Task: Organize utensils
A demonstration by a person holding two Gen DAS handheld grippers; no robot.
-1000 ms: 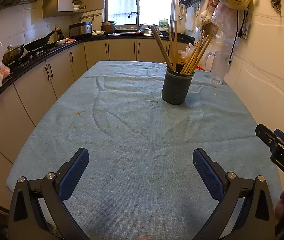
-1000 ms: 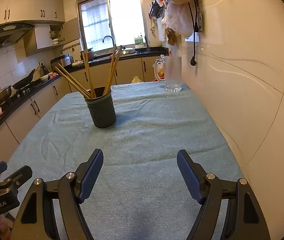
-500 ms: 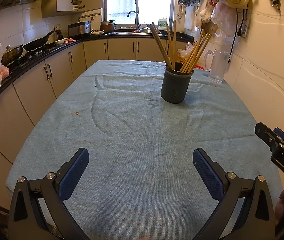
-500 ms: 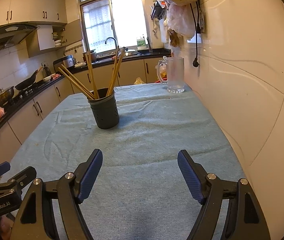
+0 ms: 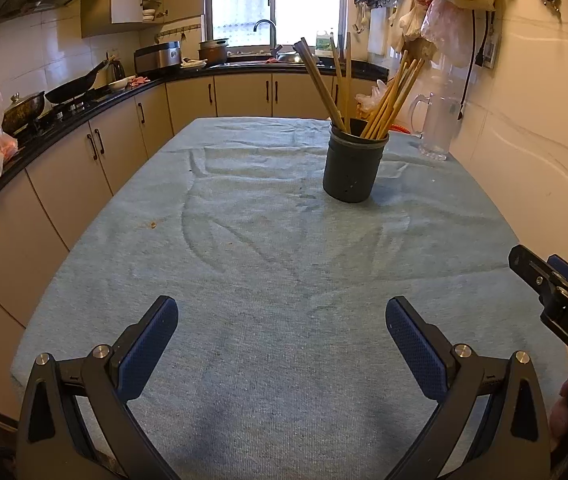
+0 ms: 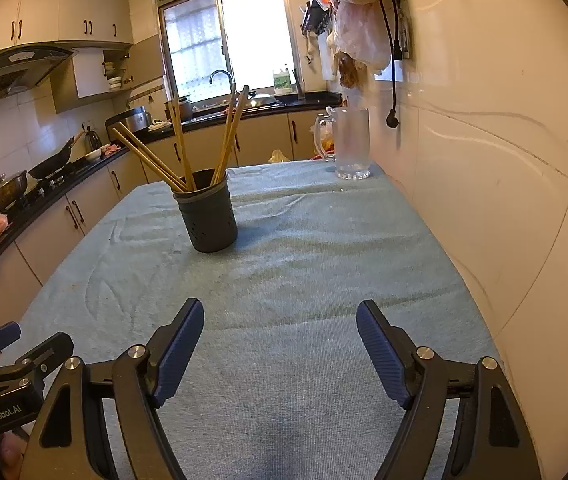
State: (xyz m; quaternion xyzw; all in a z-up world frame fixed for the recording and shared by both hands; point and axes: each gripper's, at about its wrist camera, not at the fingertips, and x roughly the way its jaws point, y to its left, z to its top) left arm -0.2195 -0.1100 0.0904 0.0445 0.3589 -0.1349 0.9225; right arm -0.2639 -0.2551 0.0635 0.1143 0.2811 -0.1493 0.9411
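Blue cloth (image 5: 284, 264) bare at frame centre; holder (image 5: 354, 170) upper right | left gripper (image 5: 282, 320), right gripper (image 6: 280, 322) spread wide, empty, angled downward.

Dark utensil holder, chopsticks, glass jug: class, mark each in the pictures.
Dark utensil holder (image 6: 209, 222): right wrist view, front wall.
Chopsticks (image 6: 180, 136): right wrist view, upright stick's shaft.
Glass jug (image 5: 439, 130): left wrist view, body.
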